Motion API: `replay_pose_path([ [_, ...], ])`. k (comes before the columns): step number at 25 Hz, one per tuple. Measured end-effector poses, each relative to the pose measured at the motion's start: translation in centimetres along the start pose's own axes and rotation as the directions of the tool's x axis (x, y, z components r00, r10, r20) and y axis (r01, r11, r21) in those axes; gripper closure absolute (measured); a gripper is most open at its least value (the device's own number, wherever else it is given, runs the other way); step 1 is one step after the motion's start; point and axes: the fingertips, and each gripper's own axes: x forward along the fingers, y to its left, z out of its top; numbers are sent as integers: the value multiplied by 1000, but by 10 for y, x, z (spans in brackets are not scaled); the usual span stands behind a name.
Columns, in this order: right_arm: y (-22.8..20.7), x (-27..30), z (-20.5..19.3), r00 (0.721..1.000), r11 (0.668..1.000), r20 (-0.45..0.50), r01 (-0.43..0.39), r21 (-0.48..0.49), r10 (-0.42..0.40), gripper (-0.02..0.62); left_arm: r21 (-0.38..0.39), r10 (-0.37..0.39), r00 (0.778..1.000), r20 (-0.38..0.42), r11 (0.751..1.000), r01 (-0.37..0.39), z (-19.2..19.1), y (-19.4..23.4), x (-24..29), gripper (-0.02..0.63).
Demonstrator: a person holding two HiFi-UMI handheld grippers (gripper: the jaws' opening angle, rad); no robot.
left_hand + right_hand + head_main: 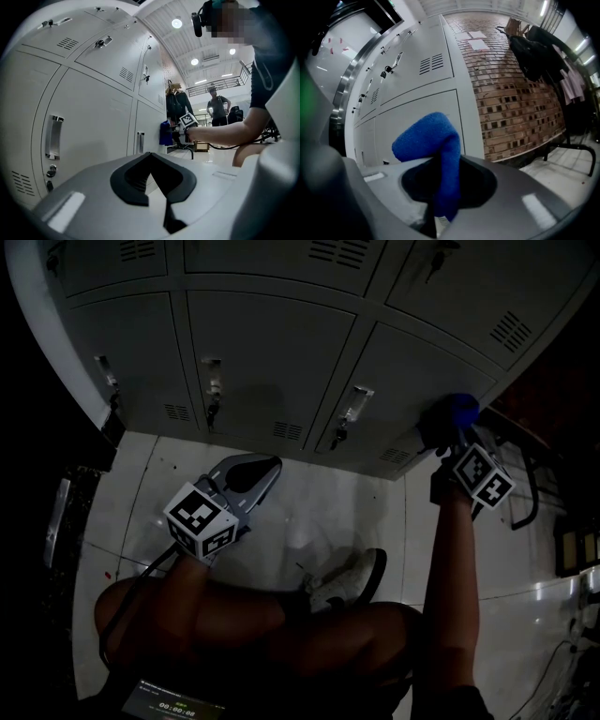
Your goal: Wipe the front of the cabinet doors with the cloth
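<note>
A blue cloth (433, 150) sticks out from between the jaws of my right gripper (440, 197), which is shut on it. In the head view the cloth (459, 411) is pressed at the lower right locker door (422, 371) of the grey cabinet, near its right edge. My left gripper (246, 474) hangs lower, away from the doors, over the floor; its jaws are shut with nothing in them (157, 187). The left gripper view shows the door fronts (89, 122) and, far off, the cloth (165, 133) against the cabinet.
Grey locker doors with handles and keys (211, 390) run across the top. A brick wall (511, 84) joins the cabinet's right end, with clothes on a rack (539, 51). The person's knee and shoe (352, 582) rest on the white floor. Two people (218, 105) stand far behind.
</note>
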Motion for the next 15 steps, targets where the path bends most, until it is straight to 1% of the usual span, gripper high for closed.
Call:
replay_pose_path([
  [3, -11, -3, 0, 1000, 999, 10, 22, 29, -23, 526, 1, 0, 1000, -1, 1000, 0, 0, 0, 0, 601],
  [6, -9, -6, -3, 1000, 999, 13, 15, 34, -16, 526, 0, 0, 1000, 0, 1000, 0, -1, 0, 0, 601],
  [9, 15, -6, -9, 999, 998, 4, -46, 36, 46, 526, 0, 0, 1000, 1, 1000, 0, 0, 0, 0, 601],
  [12, 54, -3, -17, 993, 992, -11, -121, 36, 121, 526, 2, 1, 1000, 7, 1000, -1, 1, 0, 0, 601],
  [15, 96, 2, -26, 981, 981, -30, -194, 8, 194, 526, 1, 1, 1000, 12, 1000, -1, 3, 1, 0, 601],
])
